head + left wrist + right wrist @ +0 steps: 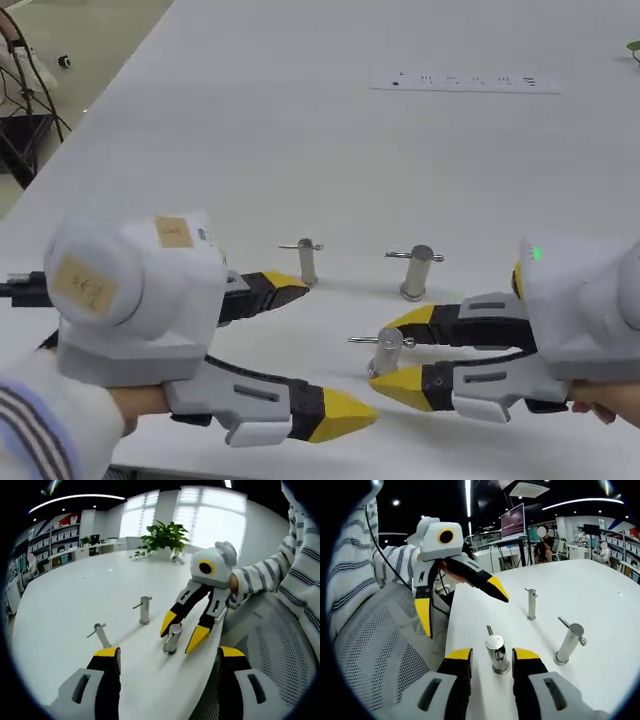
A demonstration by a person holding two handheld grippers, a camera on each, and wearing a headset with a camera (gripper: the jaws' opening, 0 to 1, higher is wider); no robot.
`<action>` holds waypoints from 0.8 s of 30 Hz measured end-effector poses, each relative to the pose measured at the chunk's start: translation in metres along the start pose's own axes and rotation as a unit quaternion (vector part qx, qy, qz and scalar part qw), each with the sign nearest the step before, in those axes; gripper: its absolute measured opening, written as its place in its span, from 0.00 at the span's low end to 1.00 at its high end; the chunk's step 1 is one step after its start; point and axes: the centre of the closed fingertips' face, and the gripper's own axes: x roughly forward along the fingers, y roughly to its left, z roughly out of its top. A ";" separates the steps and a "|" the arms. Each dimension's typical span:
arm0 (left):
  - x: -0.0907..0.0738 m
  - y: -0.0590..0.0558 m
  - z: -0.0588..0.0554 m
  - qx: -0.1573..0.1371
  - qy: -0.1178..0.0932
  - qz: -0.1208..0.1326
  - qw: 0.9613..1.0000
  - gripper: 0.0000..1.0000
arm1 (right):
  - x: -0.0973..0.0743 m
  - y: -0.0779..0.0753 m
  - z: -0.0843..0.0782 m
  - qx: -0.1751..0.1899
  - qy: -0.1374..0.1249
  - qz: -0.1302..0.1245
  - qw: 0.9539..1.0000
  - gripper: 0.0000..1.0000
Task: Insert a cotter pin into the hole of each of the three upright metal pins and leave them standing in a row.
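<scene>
Right gripper [398, 352]: jaws partly apart, one on each side of the near pin [386, 355]. In its own view I can see a sliver of gap on both sides, so I'd say it's not pinching anything.
Near pin: upright on the table [300, 120], right between those yellow tips. A cotter pin [364, 341] pokes out sideways near its top.
Left gripper [318, 350]: spread wide and holding nothing. It hovers just beside the near pin, on the side opposite the right gripper.
Far-left pin [307, 265]: upright, with a wire through the top. It's near the left gripper's upper jaw tip but not touching it.
Far-right pin [415, 275]: upright too, also with a wire across its head, just past the right gripper's upper jaw.
Layout: the two far pins sit side by side. The near one stands out in front of them, so it's more a triangle than a row.
Step, my guess: all three look pinned already, so I'm on the lining-up part.
Next move: I'd close gently low on the near pin's body, below the wire, and slide or lift it into line with the other two. I'd keep it vertical so it doesn't tip, and keep the jaws clear of the far-right pin. The left gripper just needs to stay out of the way.
</scene>
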 end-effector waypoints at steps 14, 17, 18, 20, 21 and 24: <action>-0.008 0.010 -0.007 -0.013 -0.005 0.038 0.999 0.99 | 0.013 -0.002 -0.005 0.014 -0.014 -0.004 1.000 0.22; -0.008 0.006 -0.007 -0.016 -0.007 0.033 0.999 0.99 | 0.012 -0.003 -0.004 0.006 -0.017 -0.009 1.000 0.17; -0.008 0.005 -0.007 -0.016 -0.007 0.033 0.999 0.99 | 0.012 -0.004 -0.004 0.003 -0.018 -0.010 1.000 0.16; -0.008 0.002 -0.008 -0.017 -0.006 0.031 0.999 0.99 | 0.012 -0.005 -0.004 0.001 -0.017 -0.012 1.000 0.12; -0.008 0.000 -0.008 -0.018 -0.005 0.030 0.999 0.99 | 0.011 -0.006 -0.004 0.002 -0.016 -0.010 1.000 0.12; -0.007 -0.002 -0.009 -0.004 -0.001 0.039 0.999 0.99 | 0.011 -0.003 -0.004 -0.011 -0.013 -0.005 1.000 0.11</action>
